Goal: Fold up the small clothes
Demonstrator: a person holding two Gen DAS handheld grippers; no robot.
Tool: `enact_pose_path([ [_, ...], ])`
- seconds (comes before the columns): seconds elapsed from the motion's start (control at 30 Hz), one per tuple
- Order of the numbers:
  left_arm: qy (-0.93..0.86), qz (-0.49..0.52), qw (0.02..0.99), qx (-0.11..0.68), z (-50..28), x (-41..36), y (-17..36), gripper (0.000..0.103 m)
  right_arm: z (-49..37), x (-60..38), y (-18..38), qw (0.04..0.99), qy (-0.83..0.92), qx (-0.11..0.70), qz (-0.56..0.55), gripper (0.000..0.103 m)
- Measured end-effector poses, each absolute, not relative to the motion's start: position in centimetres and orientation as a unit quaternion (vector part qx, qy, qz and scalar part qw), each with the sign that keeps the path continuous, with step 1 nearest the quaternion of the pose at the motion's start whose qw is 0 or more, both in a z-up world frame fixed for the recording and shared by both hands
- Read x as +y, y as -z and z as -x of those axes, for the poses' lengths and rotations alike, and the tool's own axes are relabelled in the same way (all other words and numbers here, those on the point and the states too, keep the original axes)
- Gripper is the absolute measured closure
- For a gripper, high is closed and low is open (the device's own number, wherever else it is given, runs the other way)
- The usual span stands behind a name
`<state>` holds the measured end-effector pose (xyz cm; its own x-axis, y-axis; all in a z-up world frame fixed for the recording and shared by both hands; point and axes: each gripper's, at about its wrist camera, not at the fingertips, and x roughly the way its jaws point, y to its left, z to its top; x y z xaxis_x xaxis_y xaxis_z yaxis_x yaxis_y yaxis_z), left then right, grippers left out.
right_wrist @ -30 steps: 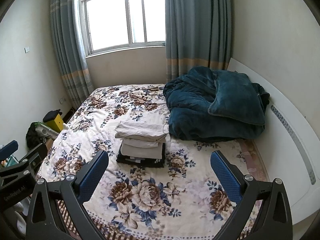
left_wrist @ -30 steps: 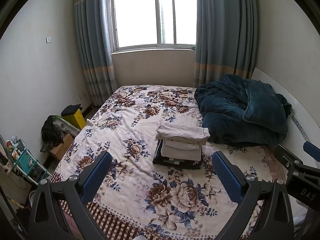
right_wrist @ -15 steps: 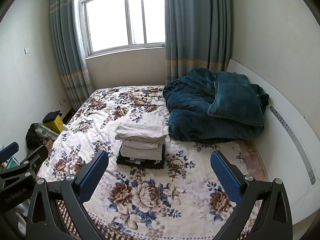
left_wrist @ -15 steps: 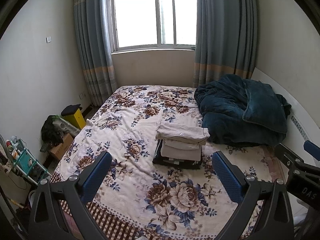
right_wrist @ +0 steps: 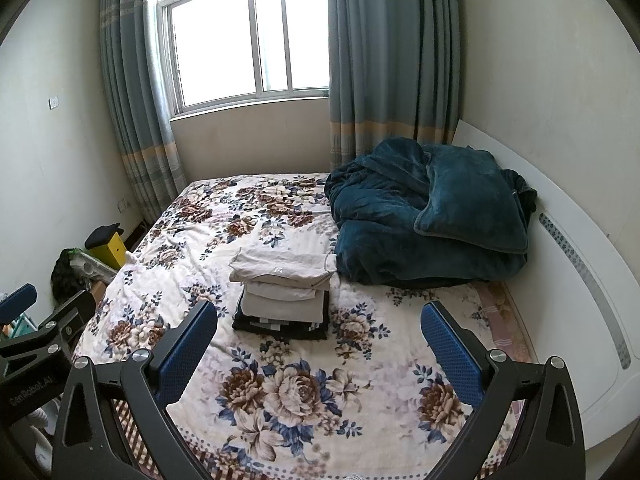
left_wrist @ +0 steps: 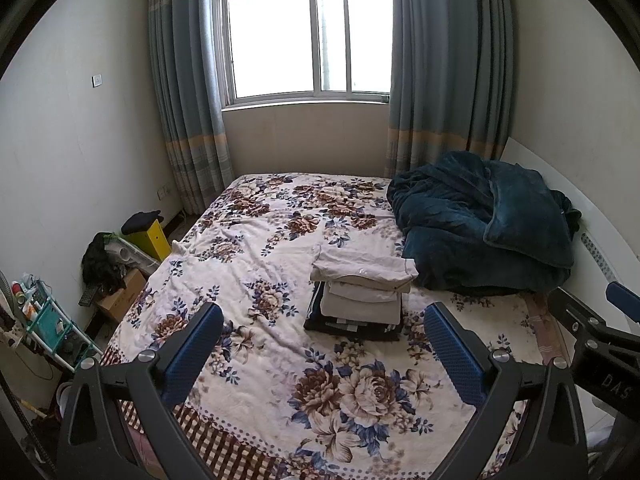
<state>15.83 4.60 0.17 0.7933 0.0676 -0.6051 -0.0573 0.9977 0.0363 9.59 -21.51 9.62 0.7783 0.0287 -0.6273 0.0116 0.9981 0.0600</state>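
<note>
- Nearest the cameras, the left tongs [left_wrist: 322,346] and right tongs [right_wrist: 318,344] hung above the bed's near edge, each with fingers wide apart and holding nothing.
- Mid-bed, on the floral bedspread [left_wrist: 248,264], sat a stack of folded clothes [right_wrist: 282,292]: beige pieces over dark ones.
- Just beyond it lay a heaped teal blanket [right_wrist: 424,220].
- Farthest stood the curtained window [left_wrist: 304,36].

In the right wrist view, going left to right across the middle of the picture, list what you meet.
Yellow box → stack of folded clothes → dark teal blanket → white headboard.
</note>
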Motion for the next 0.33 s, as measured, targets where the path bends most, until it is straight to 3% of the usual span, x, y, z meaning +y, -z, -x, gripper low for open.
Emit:
enact_pose_path([
  [0.33,-0.034,-0.006,0.949,0.313,-16.00,4.46,-0.44,0.000,-9.68,-21.63,-9.71,0.943,-0.003,0.332,-0.028,0.000],
])
